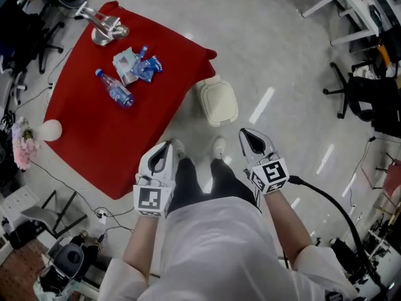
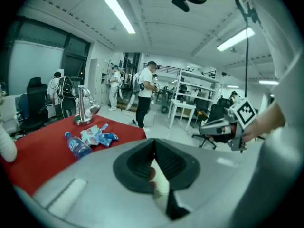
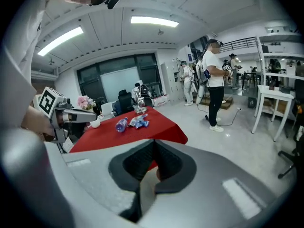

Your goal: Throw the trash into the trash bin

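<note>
On the red-covered table [image 1: 94, 137] lie a clear plastic bottle [image 1: 115, 88] with a blue label and a small heap of blue and white wrappers [image 1: 136, 64]. A cream trash bin [image 1: 218, 101] with its lid down stands on the floor off the table's right corner. My left gripper [image 1: 168, 144] and right gripper [image 1: 245, 132] hang low in front of my legs, short of the table and the bin. Both are shut and hold nothing. The bottle [image 2: 76, 145] and wrappers [image 2: 97, 136] lie far beyond the left gripper [image 2: 154, 144]. In the right gripper view the bottle [image 3: 121, 124] also lies far ahead.
A metal stand [image 1: 103, 24] is at the table's far end and a white ball [image 1: 51, 130] near its left edge. Pink flowers [image 1: 22, 146], office chairs [image 1: 369, 99] and a floor cable [image 1: 332, 205] surround the spot. A standing person [image 3: 213, 87] is nearby.
</note>
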